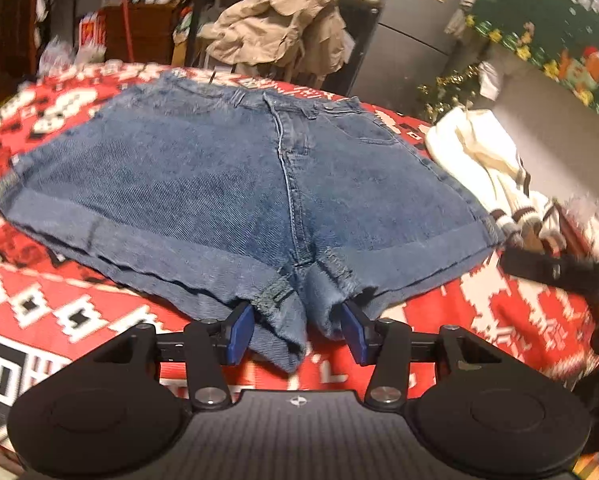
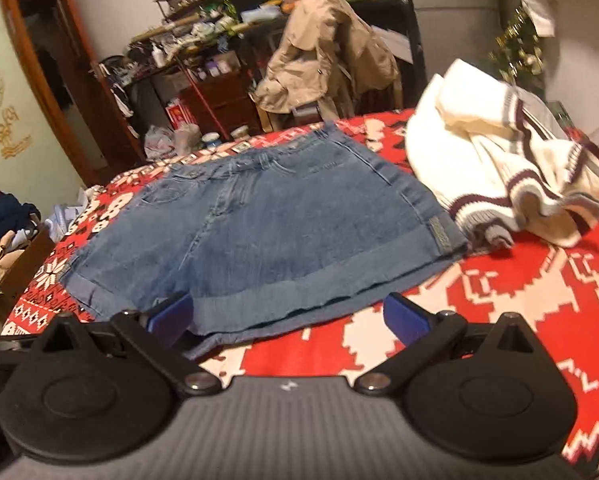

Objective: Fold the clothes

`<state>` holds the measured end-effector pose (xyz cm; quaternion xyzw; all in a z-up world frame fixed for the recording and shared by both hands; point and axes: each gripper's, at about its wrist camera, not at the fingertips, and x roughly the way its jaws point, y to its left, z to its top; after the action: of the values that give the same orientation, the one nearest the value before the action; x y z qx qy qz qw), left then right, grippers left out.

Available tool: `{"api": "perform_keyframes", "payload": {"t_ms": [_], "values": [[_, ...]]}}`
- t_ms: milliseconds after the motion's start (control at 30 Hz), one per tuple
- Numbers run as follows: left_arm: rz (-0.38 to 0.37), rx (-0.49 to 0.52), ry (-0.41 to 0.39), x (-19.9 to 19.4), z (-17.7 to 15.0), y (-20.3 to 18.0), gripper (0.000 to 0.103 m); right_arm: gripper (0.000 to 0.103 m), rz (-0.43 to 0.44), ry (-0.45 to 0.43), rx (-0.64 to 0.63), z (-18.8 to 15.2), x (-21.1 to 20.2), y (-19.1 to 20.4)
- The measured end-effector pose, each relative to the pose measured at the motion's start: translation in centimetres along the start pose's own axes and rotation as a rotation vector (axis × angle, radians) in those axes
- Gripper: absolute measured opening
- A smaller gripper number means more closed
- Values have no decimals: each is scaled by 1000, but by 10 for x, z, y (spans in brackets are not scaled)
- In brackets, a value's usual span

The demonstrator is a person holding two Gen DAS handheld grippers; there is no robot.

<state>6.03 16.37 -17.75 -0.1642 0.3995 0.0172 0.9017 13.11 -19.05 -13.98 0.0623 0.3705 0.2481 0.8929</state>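
On the red-and-white patterned cover (image 1: 479, 312) of the table, a pair of blue denim shorts (image 1: 227, 184) lies spread flat, waistband at the far side, rolled leg cuffs towards the near edge.

Left gripper (image 1: 297, 330): positioned at the crotch of the shorts, at the near hem. Its blue pads (image 1: 239, 330) stand partly apart, one on each side of the bunched inner-leg fabric. The left pad is right at the cloth; whether either pad presses on it cannot be told. The cloth is not drawn up or lifted.

Right gripper (image 2: 289, 316): fingers spread wide, nothing between the pads. The left pad (image 2: 169, 316) sits over the near cuff of the shorts (image 2: 259, 224); the right pad is over bare cover (image 2: 519, 300), clear of the garment. Contact of the left pad with the denim cannot be confirmed.

Other items noted: a cream knitted sweater (image 2: 491, 168) with dark stripes lies crumpled on the cover just beside the right side of the shorts. A beige coat (image 2: 323, 52) hangs behind the table. Cluttered shelves (image 2: 195, 40) stand against the far wall. Both views show motion blur.
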Motion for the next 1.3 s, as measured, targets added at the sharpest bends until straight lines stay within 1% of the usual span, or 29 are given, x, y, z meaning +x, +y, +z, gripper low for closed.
{"api": "perform_keyframes", "payload": {"t_ms": [33, 100, 200, 300, 333, 433, 467, 500, 567, 600, 633, 667, 700, 733, 767, 833, 900, 933, 1000, 1033, 1067, 1100, 1133, 1167, 1200, 1233, 1300], "values": [[-9, -23, 10, 3, 1, 1, 48, 102, -3, 3, -11, 0, 0, 1], [-6, -32, 16, 8, 1, -2, 48, 102, -58, -6, -73, -3, 3, 8], [24, -47, -19, 8, -1, -6, 48, 102, -117, -26, -142, -7, 6, 18], [58, -58, -71, 7, -3, -8, 47, 102, -117, -22, -109, -6, 8, 22], [69, -47, -69, 9, -4, -9, 46, 102, -125, -18, -98, -6, 8, 22], [99, -30, -49, 17, -5, -12, 46, 102, -186, 10, -126, -5, 12, 25], [102, -28, -52, 17, -4, -12, 46, 102, -185, -5, -142, -5, 11, 27], [106, -31, -58, 18, -4, -12, 46, 102, -189, -41, -166, -5, 6, 29], [110, -35, -70, 18, -4, -11, 46, 102, -219, -148, -215, -5, -4, 36], [119, -12, -72, 18, -5, -14, 39, 102, -240, -195, -222, -7, -9, 40], [128, 10, -74, 18, -6, -17, 32, 102, -262, -223, -217, -7, -13, 42], [136, 32, -75, 18, -6, -20, 22, 102, -282, -215, -196, -6, -13, 42], [148, 72, -84, 18, -9, -27, 14, 102, -289, -171, -154, -2, -9, 38], [165, 105, -91, 17, -12, -32, 12, 102, -295, -127, -112, 1, -6, 33], [182, 138, -99, 17, -15, -37, 12, 102, -267, -36, -53, 6, 2, 25], [217, 204, -114, 16, -21, -47, 11, 101, -194, 26, -45, 9, 9, 15], [241, 254, -118, 17, -25, -54, 10, 97, -276, 44, -131, 7, 15, 20], [248, 270, -115, 17, -27, -57, 9, 97, -302, 62, -178, 6, 17, 22], [251, 267, -102, 19, -27, -56, 9, 97, -344, 80, -166, 5, 18, 18], [251, 265, -96, 20, -27, -55, 9, 96, -349, 78, -147, 6, 18, 12], [252, 264, -91, 21, -27, -55, 9, 93, -354, 75, -129, 7, 18, 6], [248, 261, -90, 21, -27, -54, 9, 80, -358, 79, -124, 9, 19, 1], [243, 256, -89, 21, -27, -53, 8, 56, -363, 83, -119, 11, 20, -5], [238, 250, -88, 21, -26, -52, 8, 43, -368, 87, -114, 13, 21, -11], [230, 242, -85, 21, -26, -51, 8, 24, -372, 91, -109, 15, 22, -16], [222, 234, -82, 20, -25, -50, 8, 15, -364, 90, -95, 17, 23, -24], [189, 210, -67, 14, -24, -46, 8, 6, -342, 93, -66, 20, 22, -34]]}}
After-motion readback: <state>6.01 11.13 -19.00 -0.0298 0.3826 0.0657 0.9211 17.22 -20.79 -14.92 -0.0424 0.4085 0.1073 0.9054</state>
